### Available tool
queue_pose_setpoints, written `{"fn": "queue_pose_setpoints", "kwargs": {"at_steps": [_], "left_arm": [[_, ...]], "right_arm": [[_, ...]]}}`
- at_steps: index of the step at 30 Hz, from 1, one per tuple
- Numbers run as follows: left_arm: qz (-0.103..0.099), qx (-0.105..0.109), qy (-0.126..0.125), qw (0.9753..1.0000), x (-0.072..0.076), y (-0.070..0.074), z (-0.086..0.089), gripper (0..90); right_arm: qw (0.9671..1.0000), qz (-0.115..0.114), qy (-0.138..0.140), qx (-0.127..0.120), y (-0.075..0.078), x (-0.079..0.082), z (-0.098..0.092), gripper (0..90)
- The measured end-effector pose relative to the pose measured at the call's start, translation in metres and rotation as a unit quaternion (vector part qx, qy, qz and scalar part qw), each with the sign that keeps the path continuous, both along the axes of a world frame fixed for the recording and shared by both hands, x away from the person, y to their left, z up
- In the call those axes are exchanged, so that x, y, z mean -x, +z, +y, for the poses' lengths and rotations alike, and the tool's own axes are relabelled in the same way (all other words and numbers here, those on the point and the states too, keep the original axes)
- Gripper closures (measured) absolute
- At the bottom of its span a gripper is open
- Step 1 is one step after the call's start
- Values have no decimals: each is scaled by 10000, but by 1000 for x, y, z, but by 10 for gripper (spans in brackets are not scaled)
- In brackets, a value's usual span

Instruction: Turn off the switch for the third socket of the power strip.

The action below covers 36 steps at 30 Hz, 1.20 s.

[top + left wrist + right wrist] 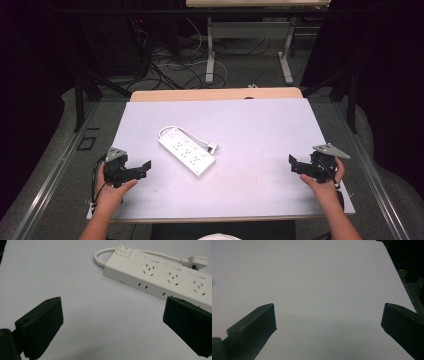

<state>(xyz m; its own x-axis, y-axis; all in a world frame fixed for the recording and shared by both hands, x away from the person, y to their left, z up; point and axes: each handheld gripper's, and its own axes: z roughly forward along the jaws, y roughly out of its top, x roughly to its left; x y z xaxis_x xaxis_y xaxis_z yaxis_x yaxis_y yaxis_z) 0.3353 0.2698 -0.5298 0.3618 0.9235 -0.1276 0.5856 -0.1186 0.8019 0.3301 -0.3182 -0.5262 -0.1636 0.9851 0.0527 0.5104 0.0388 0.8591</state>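
power strip (187, 152) lies mid-desk, angled, cord looped behind, plug beside it | my left gripper (131, 171) low at desk's left edge, jaws apart, facing strip for approach | my right gripper (300, 165) at right edge, jaws apart, empty

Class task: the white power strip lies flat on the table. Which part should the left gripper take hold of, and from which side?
Probably across the narrow width of the power strip, near its plain end, coming down from above. It lies flat and long, its cord loops off the switch end, and the left gripper, jaws wide open, is nearest.
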Motion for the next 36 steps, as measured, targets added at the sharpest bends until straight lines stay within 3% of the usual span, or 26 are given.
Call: {"fn": "queue_pose_setpoints", "kwargs": {"at_steps": [4,10,16,26,27,29,36], "left_arm": [[-6,-20,-58,10000,2,-1,-6,27],[13,-137,-209,9997,3,-3,-16,27],[31,-154,-352,9993,5,-2,-23,27],[58,-243,-649,9976,8,-2,-36,28],[62,-239,-665,9975,9,-2,-37,28],[74,-202,-671,9975,9,-2,-40,28],[118,-278,-869,9958,10,-3,-50,30]], "right_arm": [[9999,13,28,-135,0,1,1,0],[9999,-92,89,21,-4,0,6,0],[9998,-18,154,82,-5,0,8,0],[9998,43,179,-28,-8,-1,8,0],[9999,-86,131,-10,-10,-3,9,0],[9998,43,203,15,-9,-2,9,0],[9995,78,293,14,-9,-2,9,0]]}}
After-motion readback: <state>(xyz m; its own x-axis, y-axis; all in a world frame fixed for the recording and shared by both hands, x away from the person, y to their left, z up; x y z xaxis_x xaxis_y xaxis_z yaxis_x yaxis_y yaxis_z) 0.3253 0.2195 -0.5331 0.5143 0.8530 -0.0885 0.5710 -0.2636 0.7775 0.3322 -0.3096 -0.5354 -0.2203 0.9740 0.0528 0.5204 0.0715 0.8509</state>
